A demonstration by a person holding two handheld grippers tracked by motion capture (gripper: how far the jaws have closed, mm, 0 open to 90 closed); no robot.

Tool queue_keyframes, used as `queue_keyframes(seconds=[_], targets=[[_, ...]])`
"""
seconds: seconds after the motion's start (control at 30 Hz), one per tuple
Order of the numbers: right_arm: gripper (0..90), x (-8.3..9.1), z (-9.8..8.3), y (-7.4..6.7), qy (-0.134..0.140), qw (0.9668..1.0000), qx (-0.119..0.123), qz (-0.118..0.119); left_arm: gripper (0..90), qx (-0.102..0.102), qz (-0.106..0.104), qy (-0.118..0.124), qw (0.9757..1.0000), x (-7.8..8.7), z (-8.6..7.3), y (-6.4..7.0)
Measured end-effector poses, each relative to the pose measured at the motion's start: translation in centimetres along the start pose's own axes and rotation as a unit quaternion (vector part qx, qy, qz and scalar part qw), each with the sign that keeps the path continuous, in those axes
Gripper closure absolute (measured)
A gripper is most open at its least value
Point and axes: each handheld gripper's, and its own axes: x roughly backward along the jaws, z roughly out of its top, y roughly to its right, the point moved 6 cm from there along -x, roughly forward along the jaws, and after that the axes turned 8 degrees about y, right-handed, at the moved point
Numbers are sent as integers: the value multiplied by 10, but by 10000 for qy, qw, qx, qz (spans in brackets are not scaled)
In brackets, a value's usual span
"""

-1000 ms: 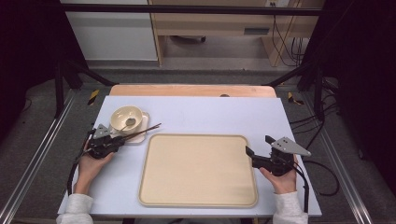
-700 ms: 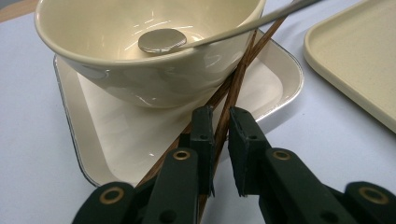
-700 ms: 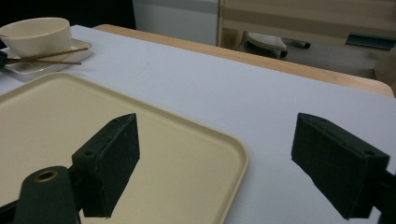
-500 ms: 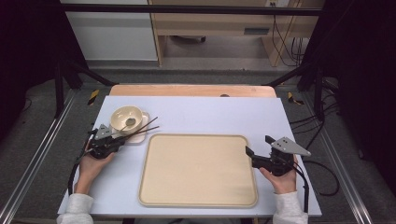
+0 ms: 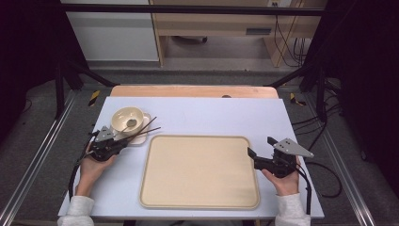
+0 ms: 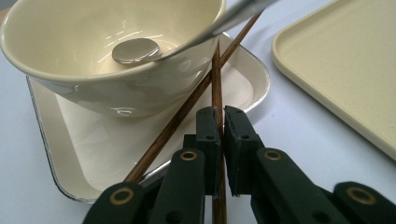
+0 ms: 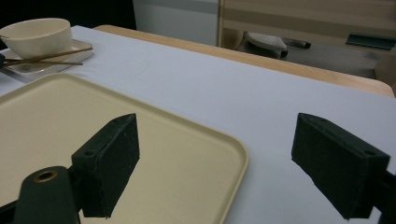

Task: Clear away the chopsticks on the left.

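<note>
A cream bowl [image 5: 128,119] with a metal spoon [image 6: 135,50] in it stands on a small white plate [image 6: 65,140] at the table's left. Two brown chopsticks [image 5: 147,129] lie across the plate's edge beside the bowl. My left gripper [image 6: 222,114] has just been closing, and one chopstick [image 6: 217,79] is pinched between its pads; the other chopstick [image 6: 182,116] lies slanted just to the left. My right gripper [image 5: 259,146] stands open at the right edge of the large beige tray [image 5: 200,172], nothing between its jaws.
The beige tray [image 7: 56,121] fills the middle of the white table top [image 5: 211,115]. A wooden strip [image 5: 193,91] runs along the far edge. Black frame rails and cables stand around the table.
The left gripper's jaws have narrowed onto the chopstick. Both hands kept their places, and the right gripper stayed open.
</note>
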Motion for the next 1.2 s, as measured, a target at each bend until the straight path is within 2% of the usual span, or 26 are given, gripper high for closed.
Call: queue_keyframes(seconds=[0.73, 0.83, 1.2], targets=[[134, 3, 2, 2, 48, 10000, -50, -18, 849, -65, -25, 299, 9995, 17, 15, 23], [131, 3, 2, 1, 41, 10000, -61, -19, 849, -22, -70, 361, 9993, 20, 19, 28], [79, 3, 1, 4, -20, 9999, -94, -100, 849, -46, -8, 613, 9981, 41, 31, 54]])
